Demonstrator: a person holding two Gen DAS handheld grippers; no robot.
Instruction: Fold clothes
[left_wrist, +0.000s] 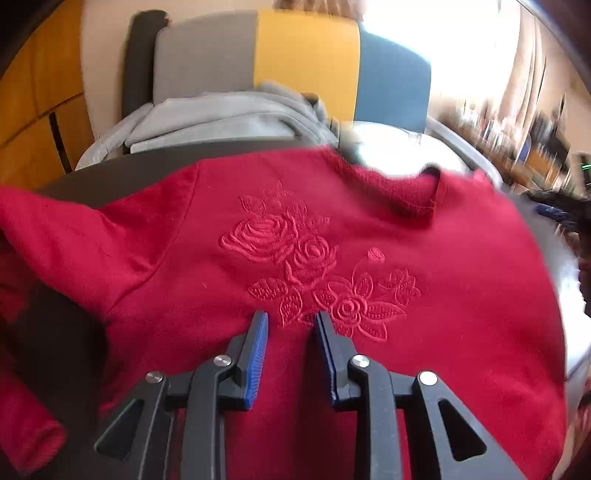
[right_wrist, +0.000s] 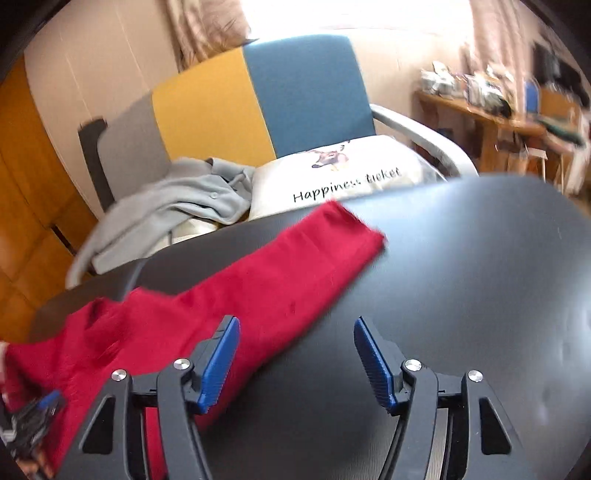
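Now: red top spread on dark counter.
Left hand-held gripper parted over the embroidery, pinching nothing; right hand-held gripper wide apart, sleeve under one finger.

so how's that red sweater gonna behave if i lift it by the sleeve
Probably floppy: the red sweater lies flat and creased on the dark table, so the body would hang and drag behind. The sleeve looks like fuzzy knit, so likely grippy rather than slippery, and may stretch under the body's weight.
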